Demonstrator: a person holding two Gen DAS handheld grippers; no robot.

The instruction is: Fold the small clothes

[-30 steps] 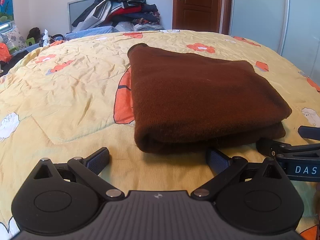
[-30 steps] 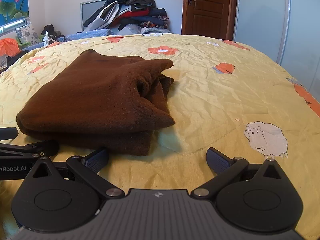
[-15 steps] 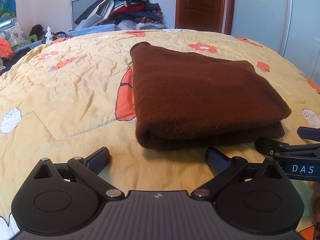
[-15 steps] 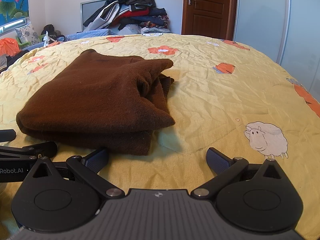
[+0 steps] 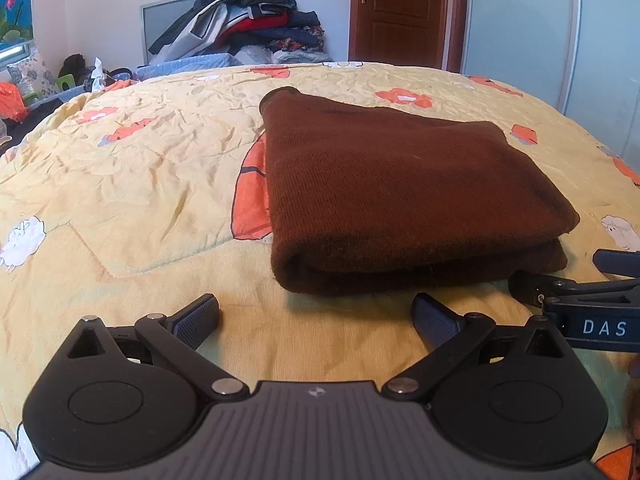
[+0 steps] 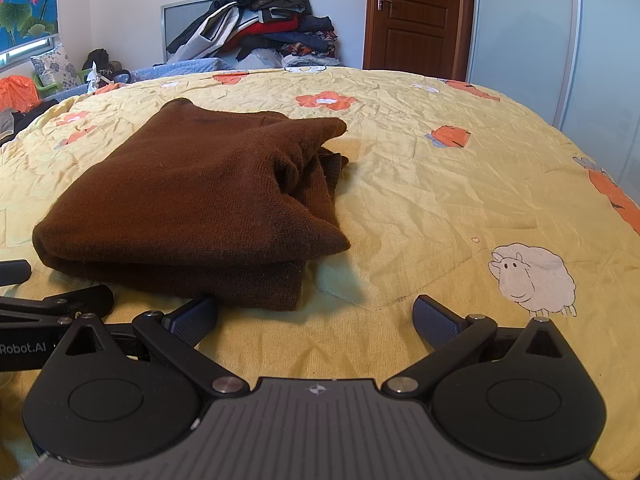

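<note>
A brown knit garment point(image 5: 400, 192) lies folded in a thick rectangle on the yellow patterned bedspread point(image 5: 132, 184). It also shows in the right wrist view point(image 6: 200, 204), with loose folds at its far right corner. My left gripper point(image 5: 316, 318) is open and empty, a little in front of the garment's near edge. My right gripper point(image 6: 316, 318) is open and empty, just in front of the garment's near right corner. Each gripper's fingers show at the edge of the other's view: the right one point(image 5: 568, 292) and the left one point(image 6: 56, 300).
A pile of clothes point(image 5: 248, 24) is heaped against the far wall beyond the bed. A brown wooden door point(image 5: 396, 12) and pale wardrobe panels point(image 5: 520, 28) stand at the back right. Clutter point(image 5: 24, 96) lies past the bed's left edge.
Both grippers have drawn back slightly from the folded garment. The garment has not moved.
</note>
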